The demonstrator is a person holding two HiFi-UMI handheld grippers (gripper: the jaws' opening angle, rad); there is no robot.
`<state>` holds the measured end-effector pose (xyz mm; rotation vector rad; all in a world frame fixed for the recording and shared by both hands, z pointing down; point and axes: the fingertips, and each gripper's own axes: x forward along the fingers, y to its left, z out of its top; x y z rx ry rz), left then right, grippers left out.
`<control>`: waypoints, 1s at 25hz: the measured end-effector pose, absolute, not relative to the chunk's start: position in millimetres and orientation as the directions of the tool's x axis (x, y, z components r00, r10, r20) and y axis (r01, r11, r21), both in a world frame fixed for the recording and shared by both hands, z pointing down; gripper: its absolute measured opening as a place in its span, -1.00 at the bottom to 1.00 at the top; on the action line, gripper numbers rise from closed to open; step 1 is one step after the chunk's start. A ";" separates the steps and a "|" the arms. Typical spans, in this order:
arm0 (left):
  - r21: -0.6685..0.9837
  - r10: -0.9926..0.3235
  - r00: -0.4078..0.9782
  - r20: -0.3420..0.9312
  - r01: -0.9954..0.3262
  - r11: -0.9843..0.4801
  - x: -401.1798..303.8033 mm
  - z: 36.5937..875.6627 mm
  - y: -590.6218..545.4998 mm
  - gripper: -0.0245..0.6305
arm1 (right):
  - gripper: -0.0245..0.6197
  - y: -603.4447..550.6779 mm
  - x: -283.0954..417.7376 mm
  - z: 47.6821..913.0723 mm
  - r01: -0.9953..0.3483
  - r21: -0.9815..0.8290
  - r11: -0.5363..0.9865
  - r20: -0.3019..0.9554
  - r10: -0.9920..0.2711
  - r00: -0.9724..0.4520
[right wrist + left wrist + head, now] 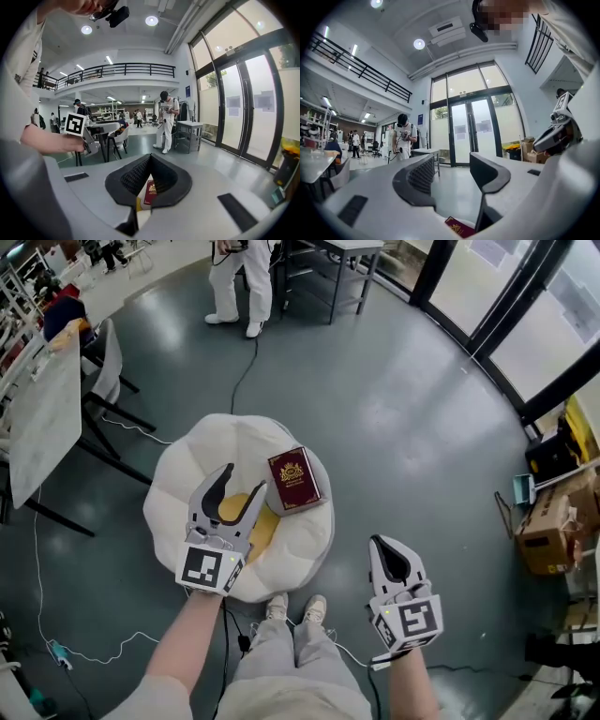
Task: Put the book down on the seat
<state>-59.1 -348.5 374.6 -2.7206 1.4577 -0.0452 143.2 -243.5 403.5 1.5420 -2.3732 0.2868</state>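
Observation:
A dark red book (293, 479) with a gold crest lies flat on the white, petal-shaped seat cushion (183, 474), just right of its yellow middle. Up in the air over the seat's near side, my left gripper (241, 486) stands open with nothing between its jaws. In the left gripper view the left gripper (452, 161) points level and only a corner of the book (459, 228) shows far below. My right gripper (379, 543) hangs to the right of the seat, its tips together and empty. Through the right gripper (150, 157), the book (151, 192) shows below.
My own shoes (295, 608) stand at the seat's near edge. A person in white (239, 282) stands at the back beside a metal table (333, 259), with a cable (246, 367) trailing across the floor. A folding table (42, 418) stands at left, cardboard boxes (548, 531) at right.

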 end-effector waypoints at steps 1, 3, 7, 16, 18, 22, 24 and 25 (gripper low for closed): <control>-0.072 -0.828 0.561 0.008 -0.826 -0.560 -59.8 363.5 -341.7 -0.17 | -0.93 -241.9 141.1 391.8 -0.911 0.001 0.412 0.338 -0.858 -0.387; -0.101 -0.819 0.574 0.011 -0.814 -0.572 -62.3 341.3 -328.0 -0.28 | -0.93 -239.3 139.0 371.0 -0.910 0.015 0.414 0.316 -0.866 -0.389; -0.100 -0.785 0.620 -0.006 -0.781 -0.616 -65.0 302.5 -297.8 -0.59 | -0.93 -227.2 133.1 338.1 -0.910 0.030 0.413 0.288 -0.876 -0.388; -0.039 -0.775 0.628 -0.075 -0.778 -0.627 -72.5 244.1 -231.2 -0.91 | -0.93 -199.7 124.3 291.4 -0.898 -0.111 0.427 0.243 -0.864 -0.441; -0.044 -0.777 0.627 -0.064 -0.779 -0.625 -75.9 246.2 -218.8 -0.91 | -0.93 -196.1 121.8 285.6 -0.897 -0.078 0.434 0.242 -0.865 -0.440; 0.031 -0.756 0.653 -0.040 -0.755 -0.655 -74.8 255.6 -200.4 -0.91 | -0.93 -184.9 116.6 276.1 -0.889 -0.071 0.453 0.233 -0.859 -0.457; 0.011 -0.744 0.668 -0.023 -0.744 -0.668 -73.1 258.4 -189.7 -0.91 | -0.93 -176.8 111.4 270.1 -0.882 -0.093 0.462 0.211 -0.857 -0.471; 0.004 -0.743 0.669 -0.016 -0.743 -0.669 -73.2 258.9 -184.8 -0.91 | -0.93 -172.9 107.3 267.6 -0.877 -0.101 0.470 0.201 -0.854 -0.481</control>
